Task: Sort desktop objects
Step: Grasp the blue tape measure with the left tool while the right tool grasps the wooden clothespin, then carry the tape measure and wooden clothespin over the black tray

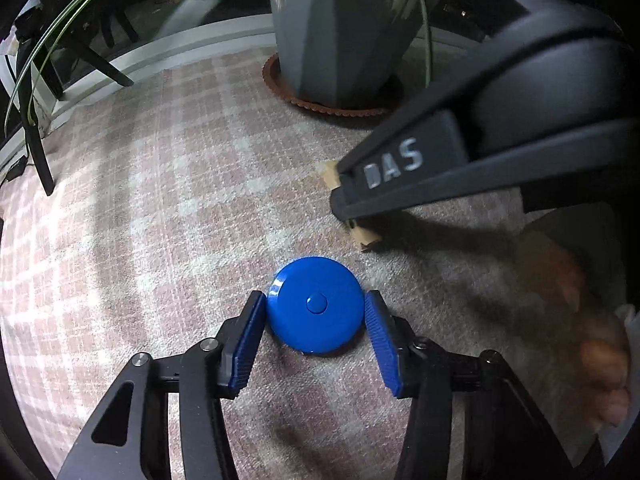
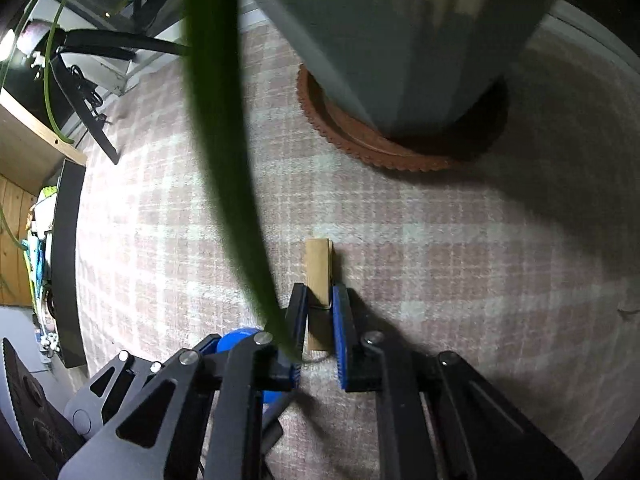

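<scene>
While my left gripper (image 1: 315,306) sits low over the pink checked tablecloth (image 1: 168,200), its two blue pads press against either side of a round blue tape measure (image 1: 316,304) that lies flat on the cloth, so those jaws are closed about as far as the disc allows. Just beyond it, my right gripper (image 2: 320,312) has its jaws drawn narrow onto a wooden clothespin (image 2: 319,268), one pad on each long side, the peg lying on the cloth and pointing away from me. A long green leaf (image 2: 224,140) hangs across the right wrist view. Farther off stands a grey plant pot (image 1: 340,32) on a brown scalloped saucer (image 1: 304,98)
</scene>
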`<action>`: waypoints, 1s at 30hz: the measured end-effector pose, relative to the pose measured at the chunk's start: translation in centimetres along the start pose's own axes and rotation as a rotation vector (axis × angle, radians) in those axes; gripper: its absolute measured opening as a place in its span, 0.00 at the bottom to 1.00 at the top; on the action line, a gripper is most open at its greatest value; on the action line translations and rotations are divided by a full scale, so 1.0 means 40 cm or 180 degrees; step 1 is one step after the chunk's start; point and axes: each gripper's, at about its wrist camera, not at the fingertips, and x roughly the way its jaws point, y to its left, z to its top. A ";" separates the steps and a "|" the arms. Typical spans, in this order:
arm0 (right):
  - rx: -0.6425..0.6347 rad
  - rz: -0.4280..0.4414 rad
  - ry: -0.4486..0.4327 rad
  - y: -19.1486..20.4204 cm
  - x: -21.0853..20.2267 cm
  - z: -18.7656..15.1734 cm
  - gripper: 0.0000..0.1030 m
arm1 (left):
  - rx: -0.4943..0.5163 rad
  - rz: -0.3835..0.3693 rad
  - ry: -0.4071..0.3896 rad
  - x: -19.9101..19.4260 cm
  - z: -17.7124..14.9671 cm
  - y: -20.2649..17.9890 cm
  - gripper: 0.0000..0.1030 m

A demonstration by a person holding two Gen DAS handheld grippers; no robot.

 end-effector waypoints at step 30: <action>0.0205 0.0071 -0.0073 -0.149 -0.091 -0.389 0.12 | -0.0096 0.0199 0.0112 -0.203 -0.263 0.112 0.46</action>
